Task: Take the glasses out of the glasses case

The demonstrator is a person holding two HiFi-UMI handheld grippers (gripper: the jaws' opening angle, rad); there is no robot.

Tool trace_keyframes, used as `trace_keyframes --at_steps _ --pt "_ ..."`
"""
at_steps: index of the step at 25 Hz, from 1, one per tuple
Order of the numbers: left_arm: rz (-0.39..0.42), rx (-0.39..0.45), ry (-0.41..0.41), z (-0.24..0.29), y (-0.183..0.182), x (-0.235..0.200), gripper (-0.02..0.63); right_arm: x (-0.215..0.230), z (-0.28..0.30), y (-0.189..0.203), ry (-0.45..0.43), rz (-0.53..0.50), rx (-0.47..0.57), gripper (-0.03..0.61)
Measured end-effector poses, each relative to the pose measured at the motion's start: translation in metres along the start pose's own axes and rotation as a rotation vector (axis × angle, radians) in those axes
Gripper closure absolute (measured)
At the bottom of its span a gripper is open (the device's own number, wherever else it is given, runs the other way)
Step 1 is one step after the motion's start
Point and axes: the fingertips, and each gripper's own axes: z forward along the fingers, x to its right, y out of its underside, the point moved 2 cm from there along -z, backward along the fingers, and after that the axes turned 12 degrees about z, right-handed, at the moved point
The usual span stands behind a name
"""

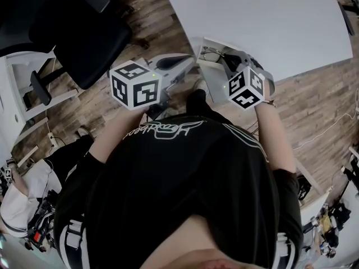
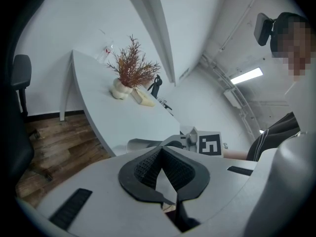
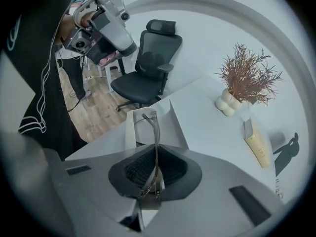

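Over the open glasses case [image 3: 173, 127], right gripper [image 3: 154, 169] clamps the glasses [image 3: 156, 135].

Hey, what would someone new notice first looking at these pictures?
The right gripper, clamped on thin-framed glasses over the open white glasses case at the table edge. Farther back on the table stands a reddish dried plant in a white vase. The left gripper is shut, holding nothing.

Black short-sleeved shirt [image 1: 185, 172] fills the frame's centre, with white outline lettering across the chest and white stripes on the 2 sleeves.
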Motion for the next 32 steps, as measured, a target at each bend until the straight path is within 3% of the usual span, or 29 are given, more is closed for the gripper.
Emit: trace_keyframes --at_steps 15,24,32 --pt "-0.007 -0.001 -0.014 0.0 -0.003 -0.004 0.606 0.011 -0.001 0.0 0.043 -0.029 -0.005 0.558" --pt "0.002 0.018 -0.032 -0.01 -0.007 -0.002 0.606 0.016 -0.012 -0.011 0.132 -0.112 0.012 0.558" --pt "0.016 0.029 -0.042 -0.021 -0.008 0.001 0.606 0.015 -0.028 -0.021 0.181 -0.091 0.052 0.558"
